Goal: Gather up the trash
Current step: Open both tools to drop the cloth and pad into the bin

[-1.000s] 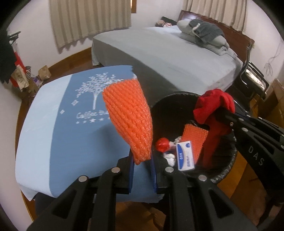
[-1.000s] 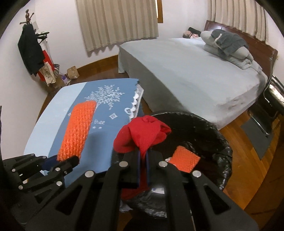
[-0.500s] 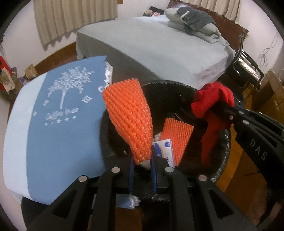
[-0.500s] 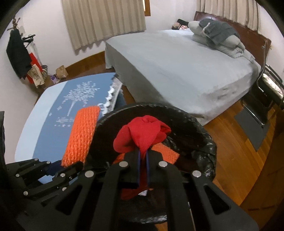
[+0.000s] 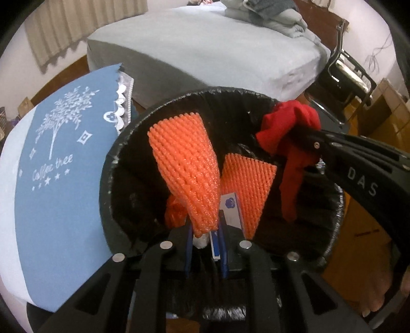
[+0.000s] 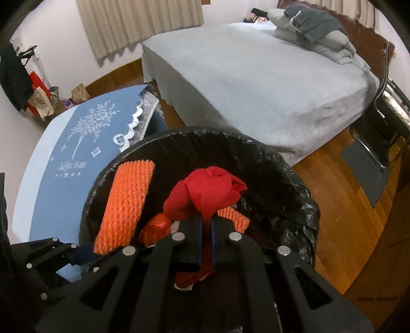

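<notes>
Nearest the left wrist camera, the left hand-held gripper [image 5: 206, 243] pinches the lower end of an orange foam net sleeve [image 5: 185, 169] between jaws set only a little apart, and the sleeve stands up from them over the mouth of the black-lined trash bin [image 5: 112, 164]. A second ago that sleeve hung over the blue tabletop [image 5: 53, 194] with the bin off to the right; now both hands have come across and down, so the bin fills the middle of both views. The right hand-held gripper [image 6: 206, 238] is closed tight on a crumpled red cloth [image 6: 207, 192], which now sits above the bin's opening instead of at its near rim. Inside the bin lie another orange net piece [image 5: 246, 184], a small blue-and-white box [image 5: 232, 210] and a red crumpled wrapper [image 6: 155, 229]. Judging by this, both pieces of trash are now placed for release, and opening the jaws should drop them in; the light sleeve could cling to a pad or tip toward the left rim. Beyond the bin are the tabletop's white lace edge [image 6: 135, 120], the grey bed [image 6: 256, 71] and the curtains [image 6: 138, 20].
</notes>
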`<state>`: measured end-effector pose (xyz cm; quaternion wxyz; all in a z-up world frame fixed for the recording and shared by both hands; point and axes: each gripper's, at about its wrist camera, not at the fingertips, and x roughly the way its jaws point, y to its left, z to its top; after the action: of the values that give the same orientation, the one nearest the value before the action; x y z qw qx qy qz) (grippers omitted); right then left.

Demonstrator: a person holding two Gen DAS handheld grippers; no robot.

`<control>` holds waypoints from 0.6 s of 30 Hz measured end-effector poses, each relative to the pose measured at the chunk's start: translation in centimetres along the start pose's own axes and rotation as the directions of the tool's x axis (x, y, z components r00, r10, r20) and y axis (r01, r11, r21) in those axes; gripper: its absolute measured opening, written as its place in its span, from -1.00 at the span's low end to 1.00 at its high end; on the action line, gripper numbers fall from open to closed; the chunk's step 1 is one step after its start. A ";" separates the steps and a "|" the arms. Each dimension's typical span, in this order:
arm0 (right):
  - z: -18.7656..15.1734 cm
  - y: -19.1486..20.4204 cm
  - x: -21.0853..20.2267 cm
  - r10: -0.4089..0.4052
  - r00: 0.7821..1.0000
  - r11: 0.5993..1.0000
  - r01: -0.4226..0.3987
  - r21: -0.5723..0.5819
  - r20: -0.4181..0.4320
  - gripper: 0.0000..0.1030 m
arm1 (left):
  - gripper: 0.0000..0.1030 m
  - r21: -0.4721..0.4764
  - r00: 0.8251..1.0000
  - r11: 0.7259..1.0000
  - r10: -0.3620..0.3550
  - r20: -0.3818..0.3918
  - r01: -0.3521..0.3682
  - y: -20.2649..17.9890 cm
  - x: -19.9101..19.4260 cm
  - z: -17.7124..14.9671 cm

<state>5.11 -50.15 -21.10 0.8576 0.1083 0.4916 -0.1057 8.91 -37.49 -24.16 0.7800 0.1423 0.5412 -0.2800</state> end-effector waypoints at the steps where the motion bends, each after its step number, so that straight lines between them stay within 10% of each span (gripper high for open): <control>1: 0.1 -0.1 0.4 0.002 1.000 1.000 -0.002 0.003 -0.007 -0.91 | -0.63 -0.001 1.000 1.000 -0.004 -0.004 0.004 0.1 0.1 0.1; 7: -0.4 -0.4 2.9 -0.013 0.997 1.000 0.013 0.004 -0.075 -0.56 | -0.04 0.011 1.000 1.000 -0.003 -0.022 0.003 0.2 1.3 0.1; 18: -3.7 -1.9 3.4 -0.024 0.992 0.998 0.031 0.051 -0.122 -0.38 | 0.28 0.003 0.999 1.000 -0.001 -0.038 0.001 1.9 1.7 -1.2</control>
<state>3.21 -51.20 -25.97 0.8215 0.1304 0.5411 -0.1236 9.55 -35.83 -26.32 0.7694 0.1487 0.5554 -0.2784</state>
